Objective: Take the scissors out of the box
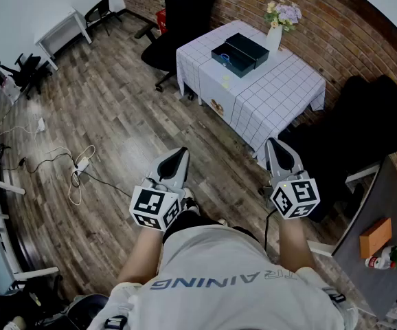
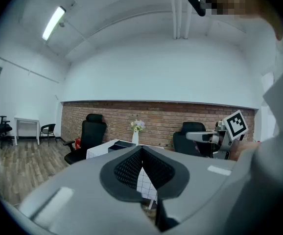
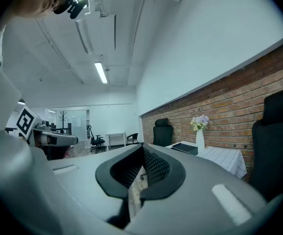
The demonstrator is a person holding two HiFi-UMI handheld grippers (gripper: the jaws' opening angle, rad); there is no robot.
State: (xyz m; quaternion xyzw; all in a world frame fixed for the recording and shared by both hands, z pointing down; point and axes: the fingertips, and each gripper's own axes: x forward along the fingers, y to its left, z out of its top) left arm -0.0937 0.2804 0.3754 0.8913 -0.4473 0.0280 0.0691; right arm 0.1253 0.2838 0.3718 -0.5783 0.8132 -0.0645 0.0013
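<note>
A black box [image 1: 228,61] lies open on the table with the white checked cloth [image 1: 274,95], its lid [image 1: 248,48] beside it. Something bluish shows inside; I cannot make out the scissors. I stand well back from the table. My left gripper [image 1: 180,158] and right gripper [image 1: 279,148] are held level in front of me, both shut with nothing between the jaws. In the left gripper view the jaws of the left gripper [image 2: 142,166] meet, with the box [image 2: 122,145] far off. In the right gripper view the right gripper [image 3: 142,168] is shut too, and the box [image 3: 184,147] lies far off.
A white vase of flowers [image 1: 275,33] stands on the table behind the box. Black office chairs stand at the table's far end [image 1: 185,12] and right side [image 1: 363,129]. Cables [image 1: 75,170] lie on the wood floor at left. A grey desk [image 1: 370,215] carries an orange box [image 1: 375,236].
</note>
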